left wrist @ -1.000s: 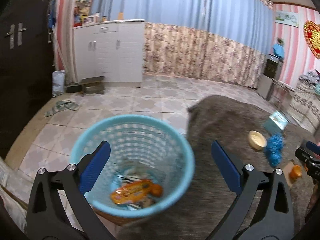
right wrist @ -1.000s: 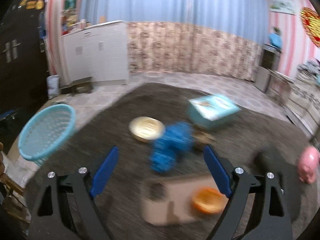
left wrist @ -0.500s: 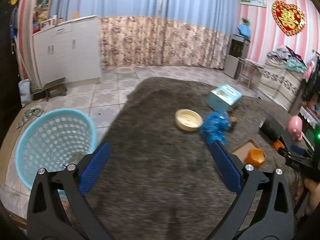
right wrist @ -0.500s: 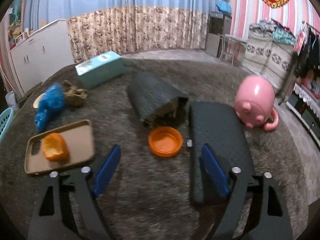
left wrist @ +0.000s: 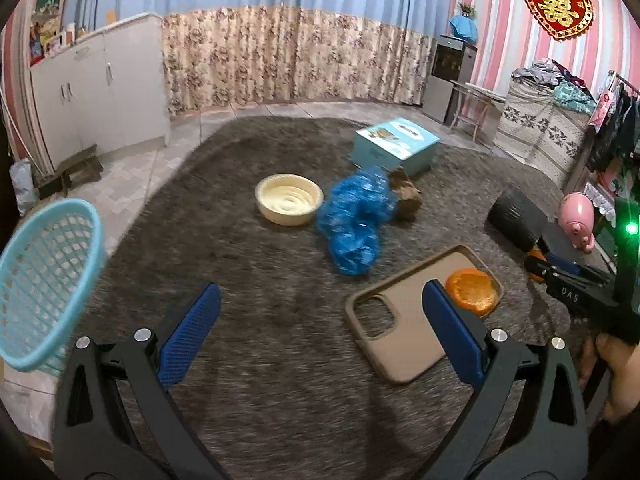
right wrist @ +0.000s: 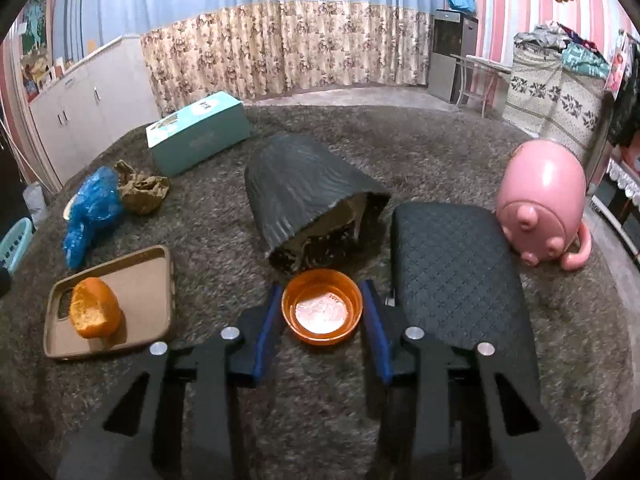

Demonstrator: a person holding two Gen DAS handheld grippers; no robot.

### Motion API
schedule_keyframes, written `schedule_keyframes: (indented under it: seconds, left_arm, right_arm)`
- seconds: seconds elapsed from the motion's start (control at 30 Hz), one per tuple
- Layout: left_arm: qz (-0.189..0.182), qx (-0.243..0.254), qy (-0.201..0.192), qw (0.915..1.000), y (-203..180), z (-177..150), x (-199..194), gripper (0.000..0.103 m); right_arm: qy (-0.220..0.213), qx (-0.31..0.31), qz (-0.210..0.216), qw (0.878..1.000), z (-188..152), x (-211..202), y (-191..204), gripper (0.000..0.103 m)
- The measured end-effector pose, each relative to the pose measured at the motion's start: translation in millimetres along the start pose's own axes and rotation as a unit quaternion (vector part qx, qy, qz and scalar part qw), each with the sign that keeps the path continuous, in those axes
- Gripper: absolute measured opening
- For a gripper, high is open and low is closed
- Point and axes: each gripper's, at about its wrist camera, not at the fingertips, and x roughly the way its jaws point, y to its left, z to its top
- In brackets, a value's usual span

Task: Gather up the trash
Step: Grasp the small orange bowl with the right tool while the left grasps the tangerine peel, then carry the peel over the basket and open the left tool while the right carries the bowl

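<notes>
In the right wrist view my right gripper (right wrist: 322,300) is closing, with a small orange lid (right wrist: 322,312) between its blue pads. The pads touch the lid's rim on both sides as it lies on the grey carpet. In the left wrist view that gripper (left wrist: 560,270) shows at the right, held by a hand. My left gripper (left wrist: 320,290) stands open above the carpet with nothing between its fingers. Orange peel (left wrist: 472,292) lies on a tan phone case (left wrist: 400,320) just past its right finger. A blue plastic bag (left wrist: 356,220) and crumpled brown paper (left wrist: 406,196) lie farther off. The light-blue basket (left wrist: 48,280) stands at the left.
A cream bowl (left wrist: 288,200) and a teal box (left wrist: 394,144) sit on the carpet. A black tipped-over pot (right wrist: 308,196), a black quilted case (right wrist: 452,272) and a pink pig (right wrist: 540,208) lie around the lid. White cabinets and tiled floor are at the left.
My left gripper swung from above the basket out over the carpet, toward the phone case. My right gripper came down at the orange lid and its jaws narrowed onto it.
</notes>
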Motion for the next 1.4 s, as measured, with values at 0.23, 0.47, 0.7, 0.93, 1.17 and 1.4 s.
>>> schedule_keyframes:
  seconds: [0.23, 0.47, 0.7, 0.93, 1.17, 1.4]
  left_arm:
    - [-0.028, 0.018, 0.018, 0.9993, -39, -5, 23, 0.097]
    - [-0.052, 0.037, 0.028, 0.9976, -74, -6, 41, 0.097]
    - [-0.064, 0.067, 0.047, 0.9946, -96, -8, 56, 0.079]
    - [-0.09, 0.077, 0.057, 0.9914, -94, -10, 54, 0.039]
    - [-0.061, 0.068, 0.026, 0.9954, -49, 2, 15, 0.038]
    - [0.004, 0.032, -0.004, 0.9995, 33, 21, -31, 0.038]
  right_arm:
    - [-0.012, 0.002, 0.008, 1.0, -22, -24, 5, 0.04]
    - [-0.019, 0.037, 0.018, 0.999, -45, -47, -10, 0.04]
    - [-0.015, 0.034, 0.01, 0.999, -46, -44, -7, 0.04]
    - [-0.007, 0.018, -0.01, 1.0, -45, -40, 1, 0.04]
    - [-0.013, -0.006, -0.019, 1.0, -41, -48, 22, 0.04]
    - [-0.046, -0.049, 0.028, 0.997, -21, -65, 93, 0.04]
